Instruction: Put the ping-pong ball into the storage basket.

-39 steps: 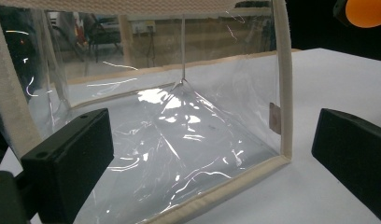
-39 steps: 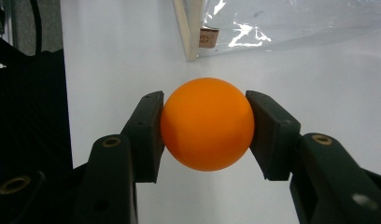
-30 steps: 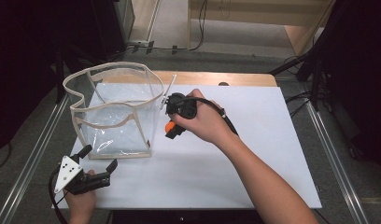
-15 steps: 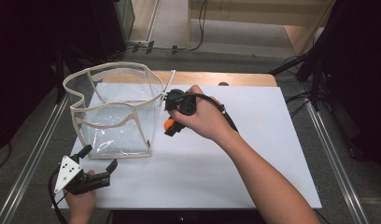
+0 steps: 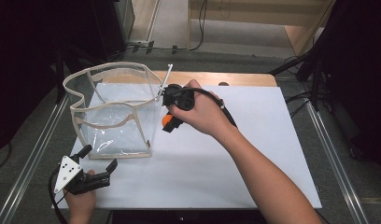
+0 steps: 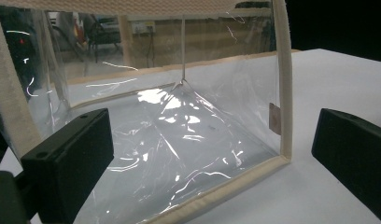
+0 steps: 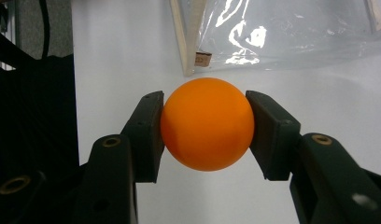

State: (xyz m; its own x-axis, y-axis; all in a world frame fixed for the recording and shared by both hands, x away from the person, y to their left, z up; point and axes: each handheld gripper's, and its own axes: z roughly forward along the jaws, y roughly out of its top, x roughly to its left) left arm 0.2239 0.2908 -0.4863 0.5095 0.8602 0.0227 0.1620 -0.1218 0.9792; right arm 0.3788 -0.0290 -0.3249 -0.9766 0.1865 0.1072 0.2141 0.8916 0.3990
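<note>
An orange ball [image 7: 207, 123] sits clamped between the two black jaws of my right gripper [image 7: 205, 125], both pads pressed against its sides. From above, that gripper [image 5: 170, 122] hovers over the white table beside the right wall of a clear plastic bag [image 5: 115, 112] with beige trim, and the ball [image 5: 167, 120] peeks out under the hand. My left gripper [image 5: 99, 158] rests at the table's near left corner, jaws wide apart with nothing between them. Its own camera looks at the bag [image 6: 179, 126] from close by, between its open fingers [image 6: 69, 154].
The white table top [image 5: 254, 140] stretches wide to the right of the bag. A thin white stick [image 5: 164, 80] stands at the bag's far right corner. Metal rails [image 5: 34, 154] run along both table sides, with cables and dark stands behind.
The right hand carrying the ball has drifted slightly left and away, closer to the bag's far right corner. The left gripper has stayed where it was.
</note>
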